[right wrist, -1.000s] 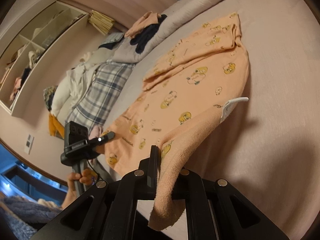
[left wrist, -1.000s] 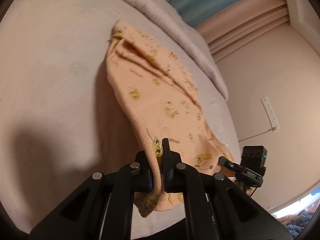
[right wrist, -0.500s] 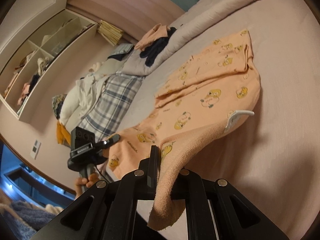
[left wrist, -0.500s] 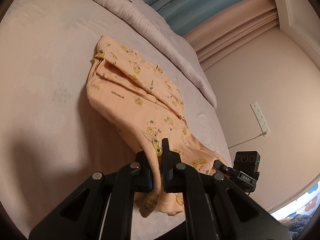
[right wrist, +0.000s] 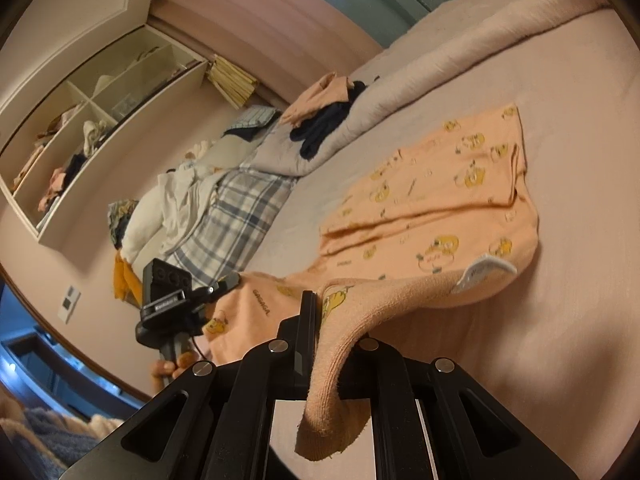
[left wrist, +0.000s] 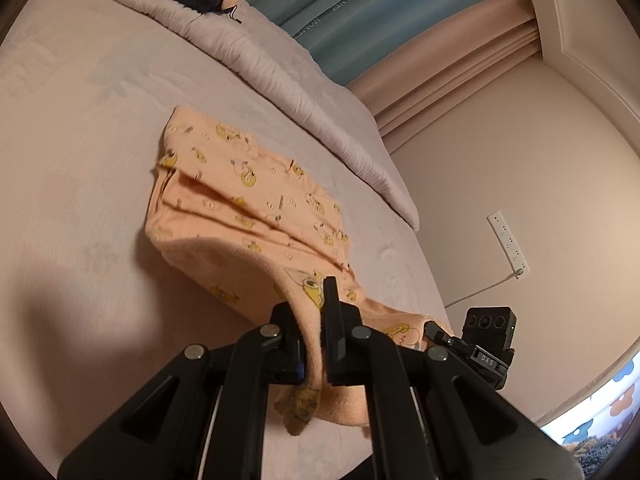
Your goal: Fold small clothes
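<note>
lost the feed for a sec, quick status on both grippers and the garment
Left gripper and right gripper both shut on peach garment. Near edge lifted, far end on bed. Nothing in the way.

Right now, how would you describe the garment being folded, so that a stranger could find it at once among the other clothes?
Start at the wide pinkish bed sheet, in front of the rolled grey duvet. The peach garment lies alone there, its near edge lifted and clamped in the jaws of both grippers. Its yellow cartoon print and white label set it apart from the plain peach and dark clothes on the duvet.
</note>
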### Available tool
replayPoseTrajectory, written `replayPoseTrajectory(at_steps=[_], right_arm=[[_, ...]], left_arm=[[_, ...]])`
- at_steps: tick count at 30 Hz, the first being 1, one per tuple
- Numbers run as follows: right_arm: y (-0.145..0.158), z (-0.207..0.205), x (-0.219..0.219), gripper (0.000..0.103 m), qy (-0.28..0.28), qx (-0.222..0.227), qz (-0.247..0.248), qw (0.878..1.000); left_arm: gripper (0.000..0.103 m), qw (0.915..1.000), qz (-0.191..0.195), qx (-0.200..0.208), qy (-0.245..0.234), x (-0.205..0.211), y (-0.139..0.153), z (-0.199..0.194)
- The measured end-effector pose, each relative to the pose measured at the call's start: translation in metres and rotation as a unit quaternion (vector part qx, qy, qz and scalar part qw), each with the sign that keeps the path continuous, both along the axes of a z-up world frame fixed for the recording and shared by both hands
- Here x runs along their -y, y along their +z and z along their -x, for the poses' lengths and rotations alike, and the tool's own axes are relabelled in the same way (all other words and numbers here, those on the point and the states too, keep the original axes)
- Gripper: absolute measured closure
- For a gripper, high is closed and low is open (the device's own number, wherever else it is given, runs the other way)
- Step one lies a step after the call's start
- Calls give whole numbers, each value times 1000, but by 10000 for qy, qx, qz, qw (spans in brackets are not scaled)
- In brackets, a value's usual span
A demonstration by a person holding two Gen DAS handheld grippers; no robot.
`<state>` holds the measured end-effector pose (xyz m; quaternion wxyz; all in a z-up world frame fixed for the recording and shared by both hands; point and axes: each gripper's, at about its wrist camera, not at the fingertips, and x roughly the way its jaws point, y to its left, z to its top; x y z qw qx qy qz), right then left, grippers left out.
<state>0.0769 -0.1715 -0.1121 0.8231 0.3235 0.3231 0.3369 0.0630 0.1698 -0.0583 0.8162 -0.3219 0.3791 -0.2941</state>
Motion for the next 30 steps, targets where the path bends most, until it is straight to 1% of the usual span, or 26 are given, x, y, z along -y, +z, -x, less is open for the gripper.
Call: replayPoseTrajectory(at_steps=[8, 12, 17, 26, 30], right_arm=[[10, -23, 9, 94, -256, 186, 10, 9995], [14, -34, 11, 94, -304, 263, 50, 9992], [19, -50, 15, 94, -372, 363, 17, 9986], [19, -85, 27, 94, -636, 386, 10, 9972], [23, -100, 35, 94, -804, 442, -3, 9958]], left_arm=[[99, 9999, 85, 139, -50, 4, 10, -27], [99, 9997, 242, 94, -29, 3, 8, -44], [99, 9993, 346, 112, -14, 3, 10, -62], [99, 9993, 342, 67, 124, 1, 6, -105], [99, 9988, 439, -4, 229, -3, 2, -127]])
